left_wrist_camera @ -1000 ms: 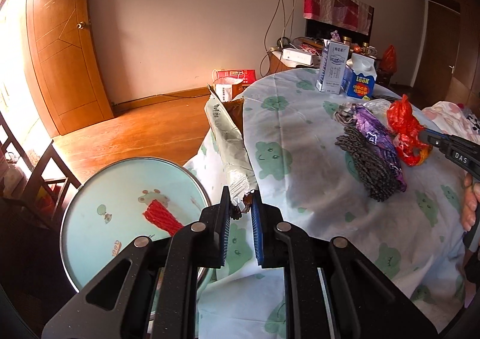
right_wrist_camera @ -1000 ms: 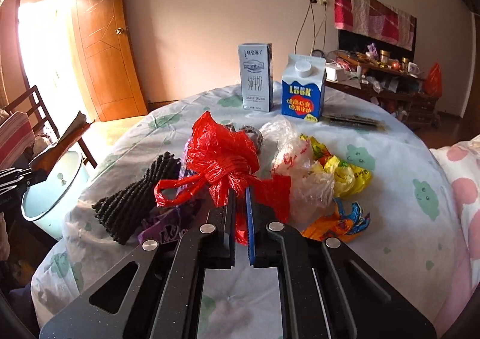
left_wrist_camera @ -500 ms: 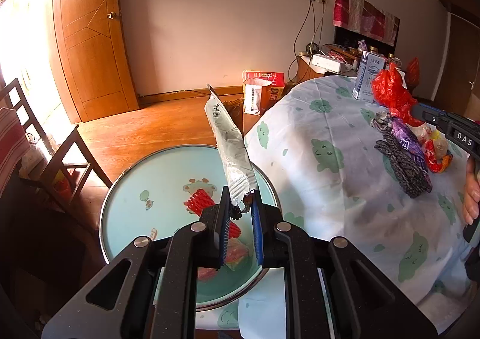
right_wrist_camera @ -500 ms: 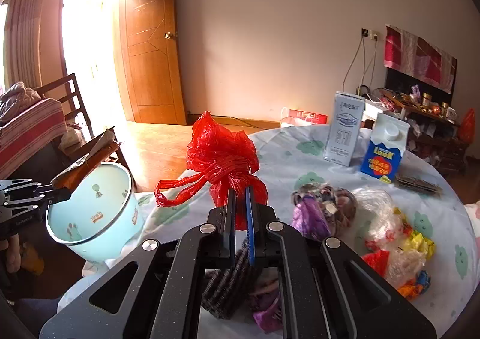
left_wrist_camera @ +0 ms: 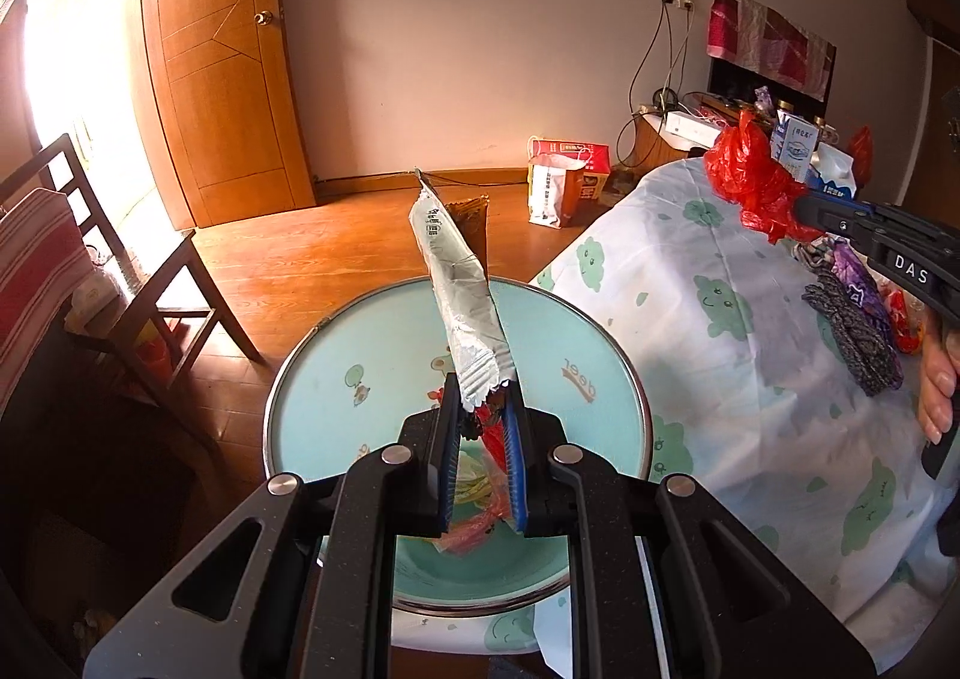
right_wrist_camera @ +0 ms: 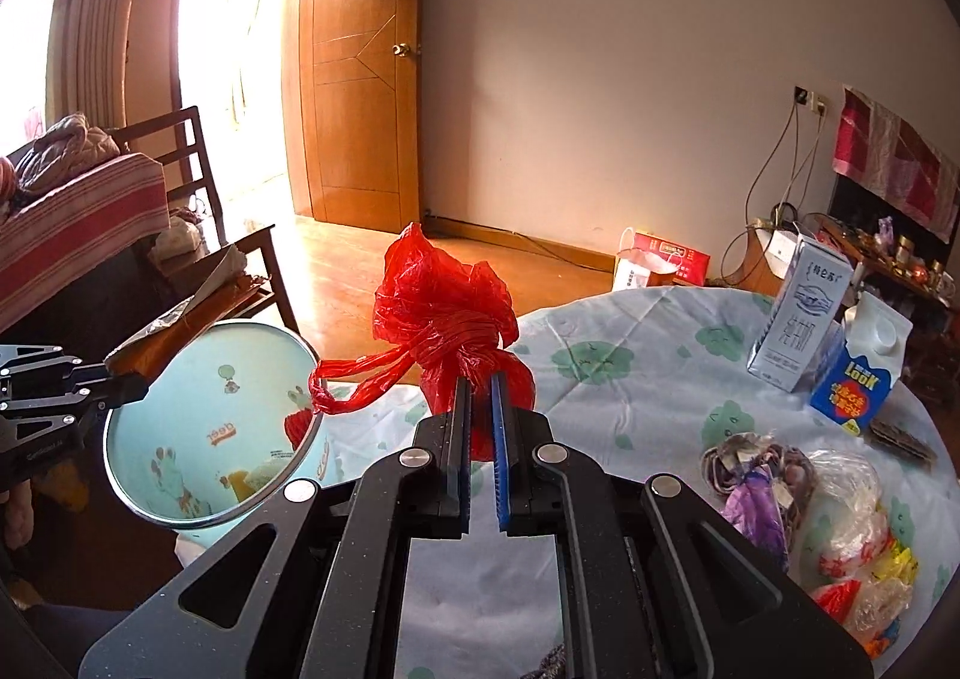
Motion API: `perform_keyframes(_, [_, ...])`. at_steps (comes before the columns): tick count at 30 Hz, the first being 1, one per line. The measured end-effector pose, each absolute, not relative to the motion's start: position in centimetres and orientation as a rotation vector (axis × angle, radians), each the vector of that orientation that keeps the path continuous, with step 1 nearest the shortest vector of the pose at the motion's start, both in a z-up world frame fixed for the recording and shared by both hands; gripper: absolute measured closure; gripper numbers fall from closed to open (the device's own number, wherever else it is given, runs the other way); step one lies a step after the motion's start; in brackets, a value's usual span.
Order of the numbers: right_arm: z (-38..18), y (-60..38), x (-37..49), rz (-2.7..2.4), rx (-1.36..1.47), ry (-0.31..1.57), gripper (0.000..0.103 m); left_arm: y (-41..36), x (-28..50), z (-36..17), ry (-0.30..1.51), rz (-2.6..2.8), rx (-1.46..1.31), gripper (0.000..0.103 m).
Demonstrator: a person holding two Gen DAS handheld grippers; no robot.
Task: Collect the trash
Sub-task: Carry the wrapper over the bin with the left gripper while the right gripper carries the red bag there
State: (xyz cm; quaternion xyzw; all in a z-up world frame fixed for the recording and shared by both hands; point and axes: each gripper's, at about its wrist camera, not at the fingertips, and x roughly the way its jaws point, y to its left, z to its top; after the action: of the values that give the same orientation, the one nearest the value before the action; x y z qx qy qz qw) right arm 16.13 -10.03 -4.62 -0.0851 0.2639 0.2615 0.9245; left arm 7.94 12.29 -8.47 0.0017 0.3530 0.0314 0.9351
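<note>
My left gripper (left_wrist_camera: 482,415) is shut on the end of a long silver snack wrapper (left_wrist_camera: 461,292) and holds it above a light-blue basin (left_wrist_camera: 336,379) that has several bits of trash in its bottom. My right gripper (right_wrist_camera: 478,397) is shut on a knotted red plastic bag (right_wrist_camera: 441,307) and holds it above the table's left edge, just right of the basin (right_wrist_camera: 180,415). The red bag also shows in the left wrist view (left_wrist_camera: 750,181). More trash (right_wrist_camera: 840,523) lies on the table at the right.
The round table has a white cloth with green cloud prints (right_wrist_camera: 630,379). Two cartons (right_wrist_camera: 828,343) stand at its far side. A dark knitted piece (left_wrist_camera: 852,331) lies on the cloth. A wooden chair (left_wrist_camera: 150,283) stands left of the basin. A paper bag (left_wrist_camera: 564,187) sits on the floor.
Both grippers have swung left toward the basin. The wrapper is now over the basin's middle. The red bag has been lifted off the trash pile and carried to the table's left edge.
</note>
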Motion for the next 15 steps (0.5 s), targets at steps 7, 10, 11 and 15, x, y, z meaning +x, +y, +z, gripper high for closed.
perform_keyframes(7, [-5.0,-7.9,16.6,0.565,-0.204,0.544,0.096,13.6,7.7,-8.8,0.728,0.095,-0.004,0.09])
perform_keyframes(10, [-5.1,-7.1,16.7,0.578,-0.214,0.539,0.096,14.0,7.7,-8.8,0.729,0.102,-0.009,0.09])
perform_keyframes(11, [-5.1,-6.9,16.8,0.583,-0.217,0.537,0.096,14.1,7.7,-8.8,0.729,0.104,-0.009,0.09])
perform_keyframes(15, [-5.2,-6.1,17.1,0.593,-0.223,0.533,0.096,14.4,7.7,-8.7,0.728,0.111,-0.01,0.09])
